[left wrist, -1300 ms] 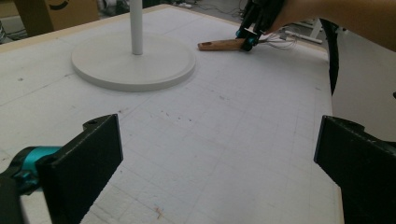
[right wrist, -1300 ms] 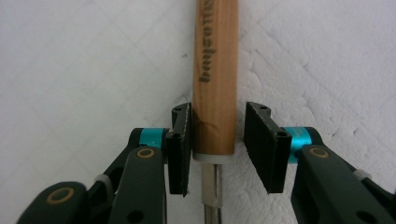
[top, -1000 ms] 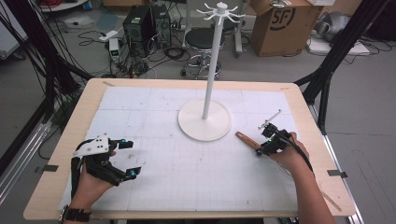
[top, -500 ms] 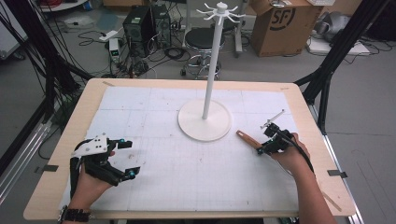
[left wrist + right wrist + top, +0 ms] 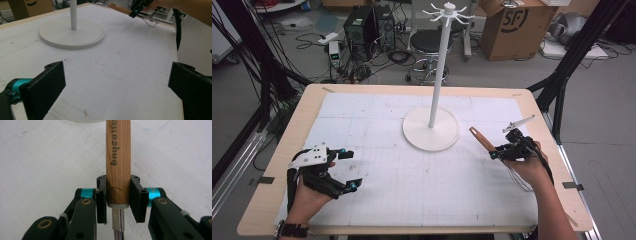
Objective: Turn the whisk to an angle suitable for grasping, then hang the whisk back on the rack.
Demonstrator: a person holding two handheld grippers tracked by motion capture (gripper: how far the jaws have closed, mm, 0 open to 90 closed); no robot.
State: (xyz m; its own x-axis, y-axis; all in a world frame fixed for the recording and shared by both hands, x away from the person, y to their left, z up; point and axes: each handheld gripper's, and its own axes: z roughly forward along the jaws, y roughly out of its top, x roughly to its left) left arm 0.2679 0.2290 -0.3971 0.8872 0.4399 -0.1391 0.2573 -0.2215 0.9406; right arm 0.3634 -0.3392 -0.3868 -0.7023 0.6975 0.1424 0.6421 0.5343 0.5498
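Cluttered workshop floor with cables, a stool and a cardboard box lies beyond a pale wooden table covered by a white gridded mat. Near the middle of the mat stands a white hanging rack: a round flat base, a tall thin pole and a crown of short hooks at the top, all of them bare.

On the person's right, the right claw is pressed together on the wooden handle of a wire whisk. In the right gripper view the two black pads pinch the handle at its lower end, just above the metal collar where the wires begin. In the high view the handle points toward the rack's base and the wire loops trail back beneath the hand, with the whisk apparently lifted a little off the mat.

Judging from this, the pick-up is done; carrying the whisk to the rack and hanging it on a hook is left.

The right forearm comes in from the lower edge, the wrist bent so the claw points inward toward the rack. The left claw rests low near the table's left front, jaws spread wide, holding nothing.
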